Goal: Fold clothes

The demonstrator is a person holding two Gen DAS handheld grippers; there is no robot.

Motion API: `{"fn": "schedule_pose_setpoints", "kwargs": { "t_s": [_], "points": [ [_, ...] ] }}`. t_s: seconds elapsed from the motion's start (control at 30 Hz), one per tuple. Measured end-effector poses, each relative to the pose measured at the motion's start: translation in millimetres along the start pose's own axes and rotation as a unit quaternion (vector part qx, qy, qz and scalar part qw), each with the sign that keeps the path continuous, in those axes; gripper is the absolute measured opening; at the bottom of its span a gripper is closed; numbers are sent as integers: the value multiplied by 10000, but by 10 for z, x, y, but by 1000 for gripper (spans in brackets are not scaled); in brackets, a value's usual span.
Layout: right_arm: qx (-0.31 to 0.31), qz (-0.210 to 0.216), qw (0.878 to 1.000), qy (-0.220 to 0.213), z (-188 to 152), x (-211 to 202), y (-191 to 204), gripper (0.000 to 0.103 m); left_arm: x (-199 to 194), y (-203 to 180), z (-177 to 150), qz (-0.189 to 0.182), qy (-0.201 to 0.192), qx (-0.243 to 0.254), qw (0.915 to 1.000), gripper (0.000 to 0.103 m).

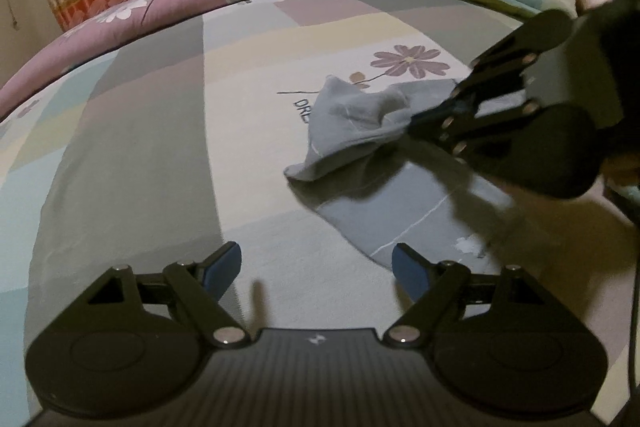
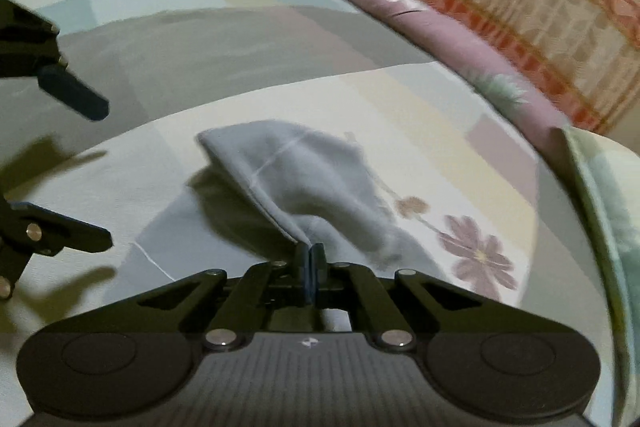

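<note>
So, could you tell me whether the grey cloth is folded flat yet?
No: the right claw lifts one bunched edge of the cloth.

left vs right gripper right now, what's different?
The left gripper is open, fingers spread, holding nothing; the right gripper is shut on the grey cloth. The left hovers over bare bedsheet beside the cloth; the right lifts a pinched edge off it. Both have black frames and blue pads.
</note>
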State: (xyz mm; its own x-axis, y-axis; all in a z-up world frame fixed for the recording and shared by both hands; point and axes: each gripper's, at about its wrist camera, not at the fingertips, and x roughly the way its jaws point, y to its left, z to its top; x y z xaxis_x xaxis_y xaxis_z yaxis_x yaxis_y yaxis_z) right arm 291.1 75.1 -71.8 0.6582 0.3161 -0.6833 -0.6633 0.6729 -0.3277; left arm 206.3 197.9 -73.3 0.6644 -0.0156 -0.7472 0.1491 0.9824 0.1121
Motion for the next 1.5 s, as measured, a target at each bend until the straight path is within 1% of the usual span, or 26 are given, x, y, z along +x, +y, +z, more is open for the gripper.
{"fn": "schedule_pose_setpoints", "kwargs": {
  "t_s": [0.2, 0.3, 0.43, 0.57, 0.83, 0.87, 0.97, 1.07, 1.13, 1.2, 1.27, 1.33, 1.43, 1.5],
  "points": [
    [353, -7, 9993, 76, -242, -471, -251, 1, 30, -184, 49, -42, -57, 255, 9996, 83],
    [620, 34, 9977, 273, -445, -685, -385, 1, 59, -282, 60, -86, -29, 351, 9993, 83],
    [782, -87, 9956, 517, -752, -930, -494, 1, 81, -425, 67, -152, 6, 479, 9987, 83],
    [922, -278, 9918, 842, -1018, -1061, -601, 1, 76, -531, 64, -210, 25, 551, 9983, 83],
    [1432, -454, 9815, 1190, -1335, -1196, -880, 1, 16, -640, 54, -316, 64, 676, 9972, 83],
    [1449, -372, 9822, 1133, -1311, -1227, -878, 2, 9, -639, 57, -318, 69, 693, 9971, 83],
    [1293, -107, 9881, 830, -1132, -1278, -782, 11, -15, -609, 59, -272, 114, 727, 9969, 83],
    [1021, 269, 9929, 549, -882, -1193, -578, 13, -64, -546, 40, -186, 129, 740, 9970, 83],
    [741, 508, 9952, 381, -713, -1096, -393, 18, -98, -500, 26, -125, 135, 742, 9971, 83],
    [334, 697, 9968, 214, -538, -952, -150, 28, -136, -434, 2, -48, 115, 712, 9974, 83],
    [80, 808, 9966, 167, -399, -790, 29, 31, -161, -359, -18, 17, 129, 648, 9978, 83],
    [-151, 906, 9956, 166, -273, -601, 203, 32, -177, -285, -37, 71, 160, 572, 9982, 83],
    [-129, 831, 9963, 198, -295, -581, 193, 32, -190, -219, -63, 120, 193, 509, 9984, 83],
    [-105, 775, 9967, 220, -314, -574, 179, 31, -194, -225, -66, 80, 192, 498, 9985, 83]
  ]
}}
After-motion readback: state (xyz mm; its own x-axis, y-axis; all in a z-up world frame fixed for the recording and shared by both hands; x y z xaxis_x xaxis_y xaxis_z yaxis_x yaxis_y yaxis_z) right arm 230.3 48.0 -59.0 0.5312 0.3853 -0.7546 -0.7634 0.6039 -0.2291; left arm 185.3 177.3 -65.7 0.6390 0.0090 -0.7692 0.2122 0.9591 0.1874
